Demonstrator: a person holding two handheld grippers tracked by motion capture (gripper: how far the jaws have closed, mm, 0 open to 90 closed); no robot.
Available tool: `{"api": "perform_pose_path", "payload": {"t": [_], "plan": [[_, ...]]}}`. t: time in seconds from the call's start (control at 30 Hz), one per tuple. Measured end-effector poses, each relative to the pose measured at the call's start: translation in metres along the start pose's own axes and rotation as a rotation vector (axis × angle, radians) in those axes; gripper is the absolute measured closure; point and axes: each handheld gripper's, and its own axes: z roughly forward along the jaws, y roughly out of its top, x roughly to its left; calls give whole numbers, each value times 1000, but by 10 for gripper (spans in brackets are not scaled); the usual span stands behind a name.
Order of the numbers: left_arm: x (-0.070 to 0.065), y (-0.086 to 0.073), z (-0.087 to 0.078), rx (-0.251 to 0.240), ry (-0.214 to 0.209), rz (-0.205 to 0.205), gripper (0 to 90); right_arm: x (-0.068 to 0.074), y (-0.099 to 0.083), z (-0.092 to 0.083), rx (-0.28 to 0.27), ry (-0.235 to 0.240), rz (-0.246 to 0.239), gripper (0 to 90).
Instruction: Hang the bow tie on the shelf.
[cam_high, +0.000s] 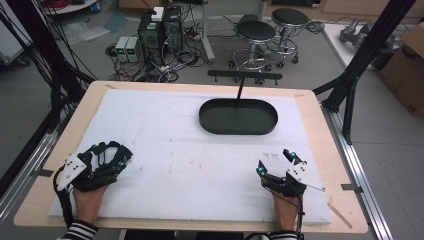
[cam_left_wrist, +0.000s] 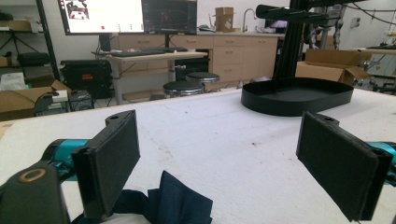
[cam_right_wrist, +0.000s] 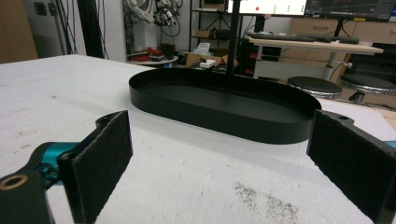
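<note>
Cloth: dark navy fabric (cam_left_wrist: 173, 200), bunched on the white mat at the near left, just beneath the left gripper's spread jaws, not pinched.
Left gripper (cam_high: 117, 159): released, jaws wide, resting at the mat's near left edge.
Right gripper (cam_high: 276, 162): released, jaws wide apart, nothing between them, near right of the mat.
Tray: black oval tray (cam_high: 238, 126), far centre-right, well apart from both grippers.
Mat: white mat (cam_high: 190, 165) covering the wooden table (cam_high: 330, 165).

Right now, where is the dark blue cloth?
The cloth lies on the white mat just under the open left claw, at the near left of the table, far from the black tray.
</note>
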Motion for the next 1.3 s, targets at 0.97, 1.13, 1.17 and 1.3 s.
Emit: {"api": "perform_pose_path", "payload": {"t": [0.97, 1.13, 1.17, 1.3], "plan": [[0, 0, 0, 0, -13, 6, 138, 1, 0, 1, 4, -5, -11, 59], [2, 0, 0, 3, -26, -19, 138, 1, 0, 1, 3, -5, -10, 59], [4, 1, -1, 16, -35, -47, 138, 0, 0, 1, 0, -6, -14, 59], [6, 3, -3, 15, -26, -45, 137, 0, 0, 1, -1, -5, -12, 59]]}}
